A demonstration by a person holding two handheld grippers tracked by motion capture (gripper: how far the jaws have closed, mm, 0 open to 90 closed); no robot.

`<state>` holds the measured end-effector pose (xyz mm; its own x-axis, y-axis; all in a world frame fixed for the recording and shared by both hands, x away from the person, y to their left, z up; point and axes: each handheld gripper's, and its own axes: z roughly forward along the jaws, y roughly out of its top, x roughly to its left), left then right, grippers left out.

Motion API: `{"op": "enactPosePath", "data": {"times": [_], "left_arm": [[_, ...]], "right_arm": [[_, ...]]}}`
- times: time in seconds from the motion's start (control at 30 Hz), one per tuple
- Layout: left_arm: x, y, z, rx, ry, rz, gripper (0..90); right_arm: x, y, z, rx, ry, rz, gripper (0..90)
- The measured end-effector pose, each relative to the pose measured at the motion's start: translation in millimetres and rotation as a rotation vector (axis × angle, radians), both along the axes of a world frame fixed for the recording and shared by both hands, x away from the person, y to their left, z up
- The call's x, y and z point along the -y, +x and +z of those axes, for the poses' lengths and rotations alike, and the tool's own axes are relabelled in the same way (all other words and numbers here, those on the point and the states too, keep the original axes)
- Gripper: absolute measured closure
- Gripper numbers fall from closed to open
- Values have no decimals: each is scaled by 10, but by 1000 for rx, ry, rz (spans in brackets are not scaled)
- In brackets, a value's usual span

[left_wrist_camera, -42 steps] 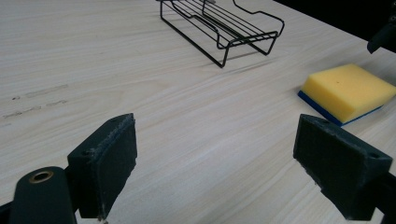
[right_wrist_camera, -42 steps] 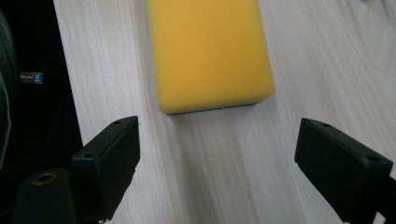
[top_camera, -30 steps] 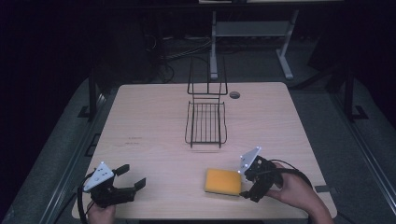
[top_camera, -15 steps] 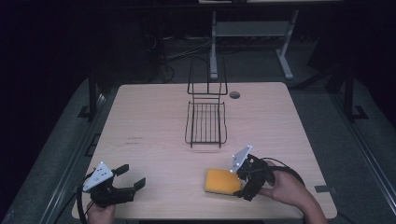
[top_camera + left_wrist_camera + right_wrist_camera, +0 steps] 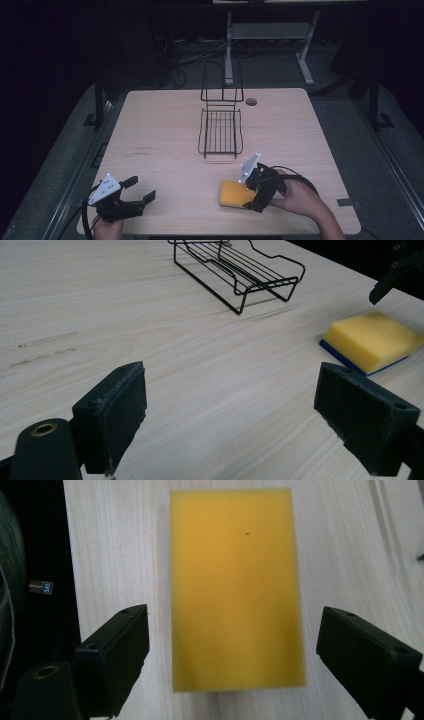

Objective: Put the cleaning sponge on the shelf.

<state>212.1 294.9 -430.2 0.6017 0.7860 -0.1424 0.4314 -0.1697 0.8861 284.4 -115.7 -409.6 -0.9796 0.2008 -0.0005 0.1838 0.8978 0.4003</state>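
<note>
A black wire rack (image 5: 220,131) with an upright back stands at the middle of the pale wooden table (image 5: 165,135). Toward the person from the rack, slightly to its right, lies a rectangular yellow sponge with a blue underside (image 5: 233,194), flat on the table. The right gripper (image 5: 252,195) hangs directly over the sponge's right end, its jaws spread wide to either side of it and holding nothing. The left gripper (image 5: 138,191) sits well to the left of the rack, near the table's front edge, jaws also wide apart and empty.
</note>
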Motion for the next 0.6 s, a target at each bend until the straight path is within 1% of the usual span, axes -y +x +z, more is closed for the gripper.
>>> {"op": "enactPosePath", "data": {"times": [0.5,0.6], "left_arm": [[-2,-3,1,1,-3,2,128],[-4,-3,2,2,-4,0,128]], "right_arm": [[-135,62,-52,-16,-1,16,134],[-164,73,-74,-20,-8,21,134]]}}
